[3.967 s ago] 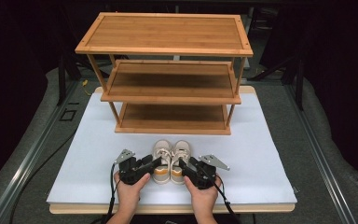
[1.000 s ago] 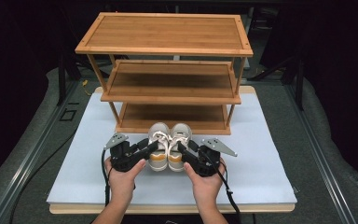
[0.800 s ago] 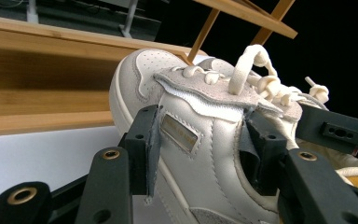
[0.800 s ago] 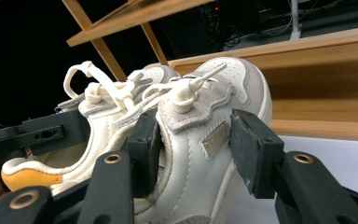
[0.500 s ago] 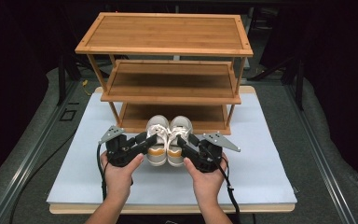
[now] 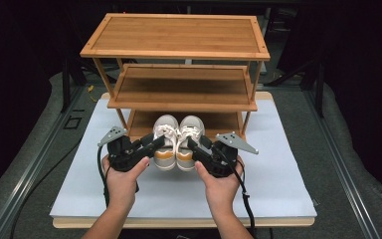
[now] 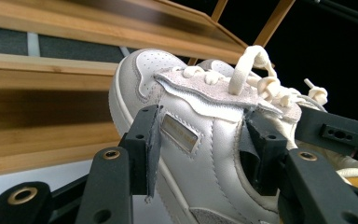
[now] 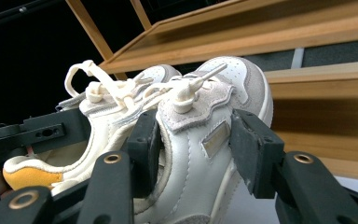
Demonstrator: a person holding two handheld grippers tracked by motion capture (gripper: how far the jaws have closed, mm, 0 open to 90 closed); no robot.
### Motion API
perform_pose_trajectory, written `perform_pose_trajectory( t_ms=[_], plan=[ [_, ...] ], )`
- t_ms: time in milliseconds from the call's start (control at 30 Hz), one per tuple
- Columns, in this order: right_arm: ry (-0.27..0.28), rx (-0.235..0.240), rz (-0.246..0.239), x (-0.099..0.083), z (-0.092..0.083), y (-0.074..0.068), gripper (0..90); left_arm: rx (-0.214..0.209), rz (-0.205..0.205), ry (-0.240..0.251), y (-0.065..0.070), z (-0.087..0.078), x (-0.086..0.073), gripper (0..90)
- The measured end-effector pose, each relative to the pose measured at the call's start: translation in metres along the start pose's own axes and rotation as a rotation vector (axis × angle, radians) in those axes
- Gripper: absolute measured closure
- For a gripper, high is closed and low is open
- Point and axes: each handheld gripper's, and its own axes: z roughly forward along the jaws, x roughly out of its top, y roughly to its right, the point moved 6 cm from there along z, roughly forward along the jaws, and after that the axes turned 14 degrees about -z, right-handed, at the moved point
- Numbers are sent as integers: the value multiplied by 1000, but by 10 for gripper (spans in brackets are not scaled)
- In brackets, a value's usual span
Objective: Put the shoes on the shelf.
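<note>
High view: 2 white shoes (image 6: pixel 178 139), side by side, are off the white mat (image 6: pixel 278 174) in front of the rack (image 6: pixel 179 52). The left gripper (image 6: pixel 151 144) clamps the left shoe, the right gripper (image 6: pixel 197 147) the right. Carrying is in hand; next, I judge, both hands must travel together onto a shelf.

I see both forearms coming in from the near edge, each hand wrapped around its tool, held level and side by side off the surface. My left gripper (image 6: pixel 151 144) angles inward to the right, jaws spread wide and clamped. My right gripper (image 6: pixel 195 145) mirrors it, angled inward to the left, jaws equally wide and clamped.
</note>
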Motion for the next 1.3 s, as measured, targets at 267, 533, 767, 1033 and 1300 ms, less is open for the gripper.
perform_pose_trajectory(
  t_ms=[267,533,767,1033,1300],
  plan=[
    [11,12,2,15,1,3,538,-4,10,4,6,3,15,530],
    [17,13,-4,31,11,8,538,-5,-1,14,6,9,31,530],
    [16,8,-1,40,17,13,537,-12,-8,13,5,18,41,531],
    [12,4,-7,50,28,21,537,5,8,-3,5,29,55,531],
    [19,-3,-18,62,38,27,538,5,6,0,4,38,69,531]
  ],
)
